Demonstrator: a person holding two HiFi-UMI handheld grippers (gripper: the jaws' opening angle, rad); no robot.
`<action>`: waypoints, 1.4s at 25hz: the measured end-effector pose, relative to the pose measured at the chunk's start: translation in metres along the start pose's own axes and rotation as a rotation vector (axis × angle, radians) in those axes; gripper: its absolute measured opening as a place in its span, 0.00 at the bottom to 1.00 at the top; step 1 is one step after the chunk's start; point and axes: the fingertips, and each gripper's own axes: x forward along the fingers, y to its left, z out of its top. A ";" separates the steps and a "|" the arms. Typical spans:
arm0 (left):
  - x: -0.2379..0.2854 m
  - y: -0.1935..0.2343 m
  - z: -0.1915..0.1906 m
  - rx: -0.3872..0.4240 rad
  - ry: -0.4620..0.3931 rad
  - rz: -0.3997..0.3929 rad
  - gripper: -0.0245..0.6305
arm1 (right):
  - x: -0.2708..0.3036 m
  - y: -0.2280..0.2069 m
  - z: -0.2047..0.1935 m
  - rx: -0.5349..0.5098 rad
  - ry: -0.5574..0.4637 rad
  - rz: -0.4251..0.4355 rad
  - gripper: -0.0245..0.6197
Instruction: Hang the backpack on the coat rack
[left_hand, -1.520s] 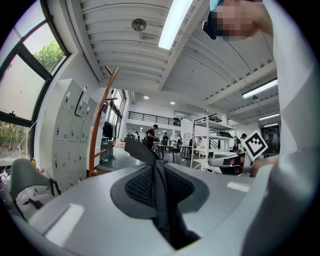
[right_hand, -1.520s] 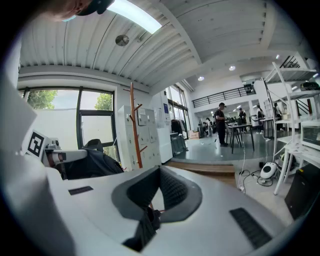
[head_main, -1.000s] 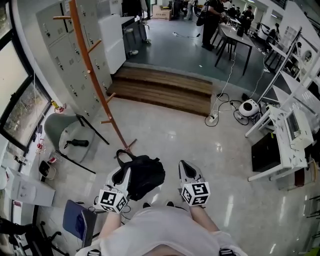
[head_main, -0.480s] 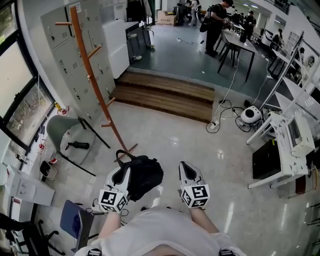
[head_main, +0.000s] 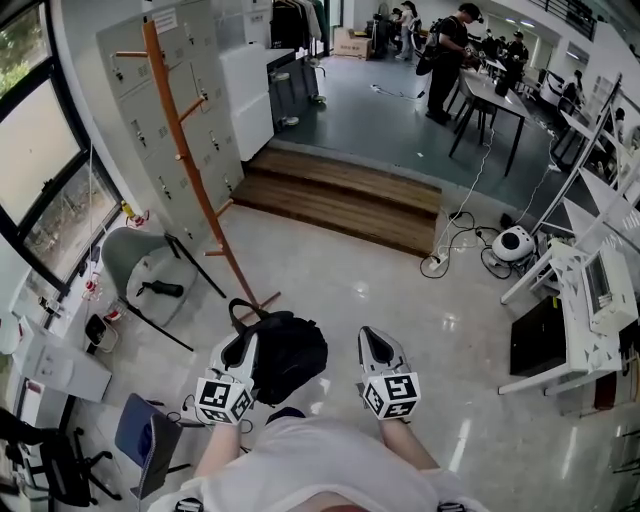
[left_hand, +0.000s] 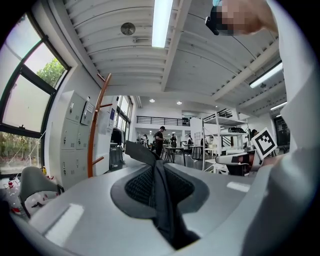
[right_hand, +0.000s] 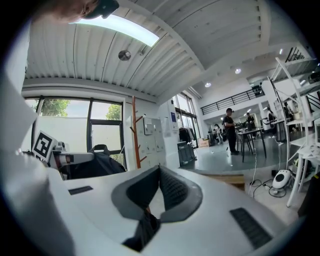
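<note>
Left gripper (head_main: 245, 346), fingers clamped on the backpack (head_main: 290, 350) strap, is nearer the upper-left coat rack (head_main: 193, 160); right gripper (head_main: 371, 337) fingers closed, empty.

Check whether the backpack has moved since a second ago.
Yes, slightly: the backpack has edged forward, toward the base of the coat rack and the wooden steps.

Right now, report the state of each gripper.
Left gripper: jaws closed on the backpack.
Right gripper: jaws closed, nothing between them.
</note>
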 end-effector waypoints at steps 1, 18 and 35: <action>0.002 0.000 0.000 0.000 0.001 0.001 0.13 | 0.002 -0.001 0.000 0.002 0.001 0.002 0.05; 0.143 0.070 -0.016 -0.030 0.013 -0.139 0.13 | 0.135 -0.047 -0.005 0.000 0.035 -0.071 0.05; 0.317 0.226 -0.006 -0.014 0.022 -0.299 0.13 | 0.351 -0.072 0.024 -0.003 0.025 -0.192 0.05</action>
